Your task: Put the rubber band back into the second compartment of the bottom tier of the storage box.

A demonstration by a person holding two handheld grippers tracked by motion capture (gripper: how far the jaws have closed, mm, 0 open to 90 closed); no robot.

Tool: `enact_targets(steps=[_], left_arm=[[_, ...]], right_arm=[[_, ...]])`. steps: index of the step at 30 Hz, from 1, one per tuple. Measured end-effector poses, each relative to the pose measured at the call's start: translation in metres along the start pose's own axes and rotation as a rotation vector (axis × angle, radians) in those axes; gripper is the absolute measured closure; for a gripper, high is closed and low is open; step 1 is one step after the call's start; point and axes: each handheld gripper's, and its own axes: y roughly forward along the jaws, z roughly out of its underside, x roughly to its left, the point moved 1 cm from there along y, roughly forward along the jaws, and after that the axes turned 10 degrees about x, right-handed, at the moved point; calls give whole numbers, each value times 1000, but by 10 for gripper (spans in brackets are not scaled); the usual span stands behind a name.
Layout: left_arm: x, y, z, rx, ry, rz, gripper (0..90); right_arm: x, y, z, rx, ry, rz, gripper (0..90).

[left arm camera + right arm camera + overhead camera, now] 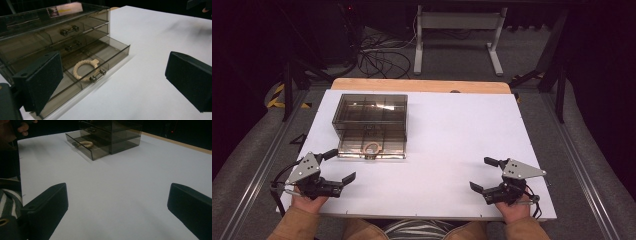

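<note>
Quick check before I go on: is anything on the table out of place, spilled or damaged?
Nothing spilled or broken. The one thing off: the bottom drawer of the smoky organiser box is pulled out, with a beige bracelet lying in it. Both upper drawers are shut.

A smoky clear drawer box point(370, 117) sits on the white table's left half, bottom drawer point(100, 58) pulled open, a pale beaded bracelet point(83, 69) lying inside.

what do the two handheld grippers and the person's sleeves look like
Both the left gripper and right gripper are black, each with two flat, textured fingers, a grey three-cornered plate on top and a thin dark cable trailing. The sleeves are tan.
</note>
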Motion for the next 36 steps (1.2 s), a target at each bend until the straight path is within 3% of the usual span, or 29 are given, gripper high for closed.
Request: enact_targets(steps=[5, 8, 12, 36], left_arm=[[1, 1, 11, 3, -17, 1, 21], [2, 0, 15, 15, -4, -11, 19], [3, 0, 19, 21, -29, -4, 19], [4, -2, 15, 6, -64, -3, 21]], right_arm=[[0, 0, 0, 2, -1, -1, 37], [0, 1, 0, 4, -1, -2, 37], [-1, 2, 1, 7, -2, -4, 37], [0, 3, 1, 15, -1, -6, 37]])
